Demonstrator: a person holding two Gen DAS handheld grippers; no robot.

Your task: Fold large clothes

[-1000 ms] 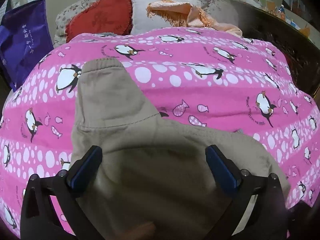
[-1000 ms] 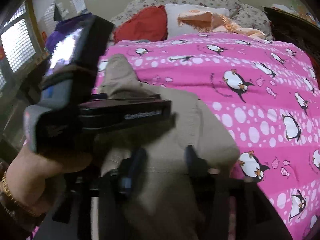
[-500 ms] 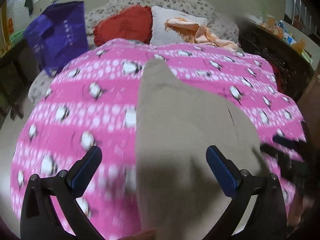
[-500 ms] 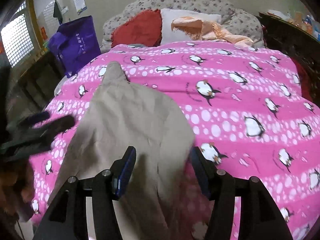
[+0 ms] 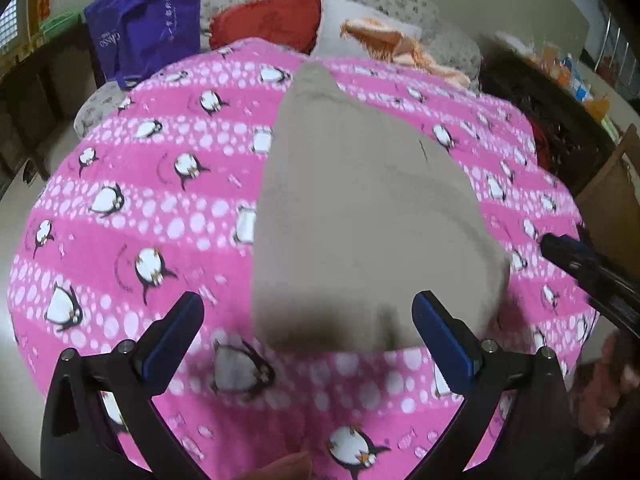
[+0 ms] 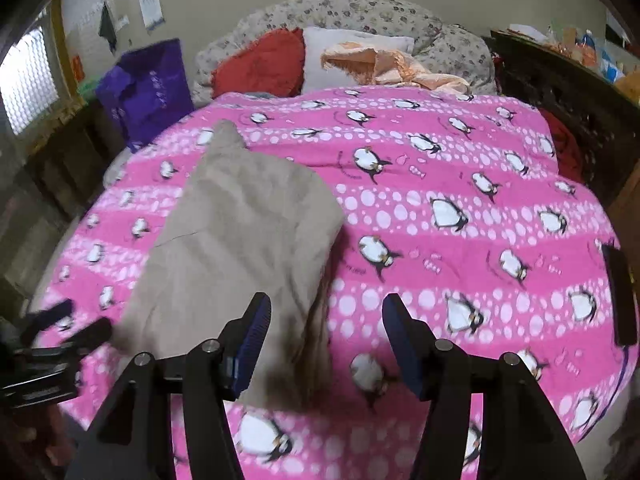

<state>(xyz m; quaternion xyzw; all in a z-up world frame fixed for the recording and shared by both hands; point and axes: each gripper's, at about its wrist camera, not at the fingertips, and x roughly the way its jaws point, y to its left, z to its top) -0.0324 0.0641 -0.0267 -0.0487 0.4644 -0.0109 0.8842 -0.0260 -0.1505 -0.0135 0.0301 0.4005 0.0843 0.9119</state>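
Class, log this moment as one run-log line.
left gripper: open | right gripper: open | beige garment: folded, lying free on pink penguin blanket

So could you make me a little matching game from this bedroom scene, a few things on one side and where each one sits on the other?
Things:
1. beige garment
2. red cushion
3. purple bag
4. peach cloth

Places:
A. beside the bed, near the window
B. spread flat on the pink penguin blanket
C. draped over the white pillow
D. at the head of the bed, left of the white pillow

Pairs: 1-B, 2-D, 3-A, 4-C
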